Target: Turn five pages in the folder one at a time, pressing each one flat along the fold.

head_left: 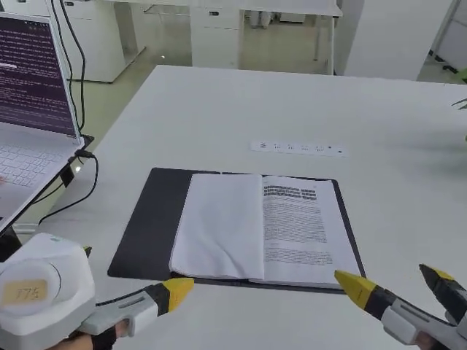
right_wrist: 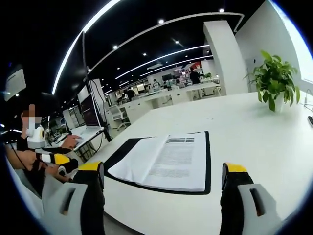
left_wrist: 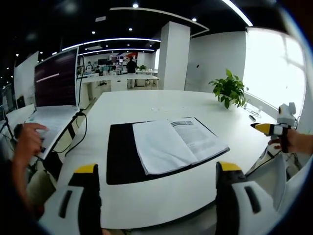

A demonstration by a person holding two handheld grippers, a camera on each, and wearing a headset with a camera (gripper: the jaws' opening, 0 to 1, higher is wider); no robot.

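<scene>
Both wide-fingered before folder (head_left: 248,226): left gripper (left_wrist: 158,168), right gripper (head_left: 385,275).

Open-plan office: big white worktable (head_left: 219,102), laptop (head_left: 29,109) w/ terminal up, potted plant (left_wrist: 229,90), ceiling strip lights (left_wrist: 122,40), ppl (left_wrist: 132,63) at desks in bg.

folder page (head_left: 295,219) print, laptop screen (head_left: 29,73) lines, none legible

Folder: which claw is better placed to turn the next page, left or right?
Right, probably: the open right claw is beside the near corner of the printed page; the left claw is by the blank page.
</scene>
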